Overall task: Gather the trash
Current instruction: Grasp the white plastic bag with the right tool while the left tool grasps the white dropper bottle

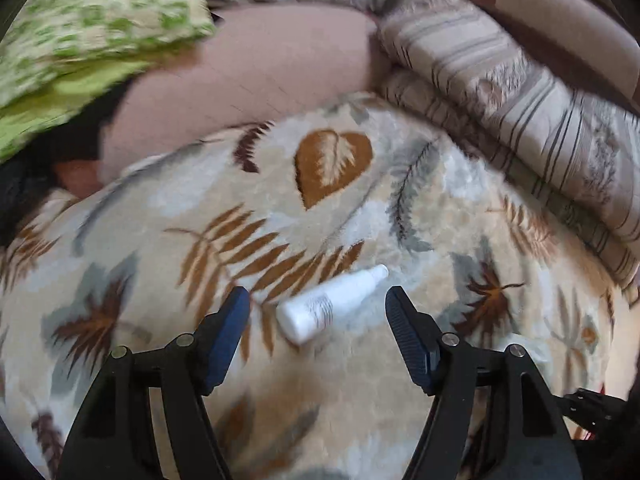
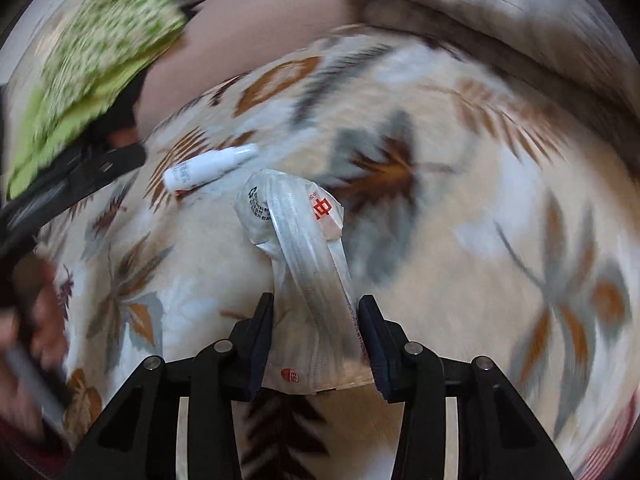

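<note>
A small white bottle [image 1: 332, 304] lies on its side on a leaf-patterned blanket [image 1: 400, 380]. My left gripper [image 1: 318, 300] hovers just over it, open, with the bottle between the fingers and touching neither pad. In the right wrist view the same bottle [image 2: 208, 168] lies further off to the left. A crumpled clear plastic bag [image 2: 296, 220] with red print fills the gap of my right gripper [image 2: 316, 320]; both pads press on its lower part. The bag's top rests on the blanket [image 2: 460, 280].
A green patterned pillow [image 1: 92, 32] and a pink cushion [image 1: 248, 80] lie beyond the blanket. A folded striped blanket [image 1: 520, 120] is stacked at the right. A person's hand [image 2: 40, 320] and the left tool's black frame [image 2: 72, 188] show at the left.
</note>
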The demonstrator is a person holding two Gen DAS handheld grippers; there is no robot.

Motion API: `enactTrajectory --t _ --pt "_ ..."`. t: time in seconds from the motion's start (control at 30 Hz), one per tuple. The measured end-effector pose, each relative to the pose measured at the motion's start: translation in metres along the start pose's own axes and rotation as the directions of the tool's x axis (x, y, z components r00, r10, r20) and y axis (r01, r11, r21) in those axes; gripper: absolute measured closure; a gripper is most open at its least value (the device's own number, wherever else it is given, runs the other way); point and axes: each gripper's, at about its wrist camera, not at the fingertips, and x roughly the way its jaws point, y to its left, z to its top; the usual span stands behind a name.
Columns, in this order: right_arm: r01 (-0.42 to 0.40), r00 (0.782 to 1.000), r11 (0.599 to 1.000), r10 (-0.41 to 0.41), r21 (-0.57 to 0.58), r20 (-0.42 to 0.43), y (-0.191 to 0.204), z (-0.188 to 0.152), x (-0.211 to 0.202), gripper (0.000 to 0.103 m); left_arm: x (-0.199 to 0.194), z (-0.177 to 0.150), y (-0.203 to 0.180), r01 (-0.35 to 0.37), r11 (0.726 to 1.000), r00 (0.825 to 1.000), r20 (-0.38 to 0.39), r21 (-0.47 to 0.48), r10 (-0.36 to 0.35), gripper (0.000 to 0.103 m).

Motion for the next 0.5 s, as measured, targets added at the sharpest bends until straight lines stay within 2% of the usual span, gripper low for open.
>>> enactTrajectory --t 0.03,0.13,0.2,0.23,0.3,0.33,0.4,0.5 --pt "-0.017 1.000 1.000 0.017 0.017 0.001 -0.004 -0.002 -0.001 0.057 0.015 0.005 -0.001 0.051 0.999 0.998 -0.044 0.009 -0.051 0.034" --pt "-0.072 0.997 0.997 0.071 0.033 0.032 -0.011 0.002 -0.005 0.057 0.039 0.009 0.004 0.127 0.992 0.984 -0.124 -0.017 -0.128 0.034" --pt "-0.090 0.995 0.995 0.089 0.043 0.039 -0.013 0.004 -0.004 0.057 0.041 0.005 0.003 0.133 0.991 0.980 -0.146 -0.011 -0.133 0.035" --pt "-0.098 0.995 0.994 0.096 0.044 0.039 -0.015 0.006 -0.003 0.057 0.041 0.001 0.000 0.136 0.991 0.978 -0.161 0.009 -0.133 0.043" --pt "-0.092 0.995 0.995 0.090 0.044 0.041 -0.016 0.009 0.000 0.057 0.037 -0.009 -0.009 0.160 0.985 0.971 -0.189 0.070 -0.145 0.051" --pt "-0.091 0.995 0.995 0.089 0.049 0.043 -0.019 0.009 -0.001 0.057 0.035 -0.013 -0.014 0.161 0.982 0.971 -0.193 0.095 -0.140 0.051" --pt "-0.099 0.994 0.994 0.096 0.050 0.045 -0.022 0.014 -0.001 0.057 0.040 -0.017 -0.019 0.118 0.987 0.974 -0.207 0.112 -0.093 0.051" --pt "-0.090 0.994 0.995 0.087 0.034 0.059 -0.020 0.016 -0.003 0.057 0.052 -0.011 -0.014 0.076 0.997 0.976 -0.204 0.021 -0.070 0.051"
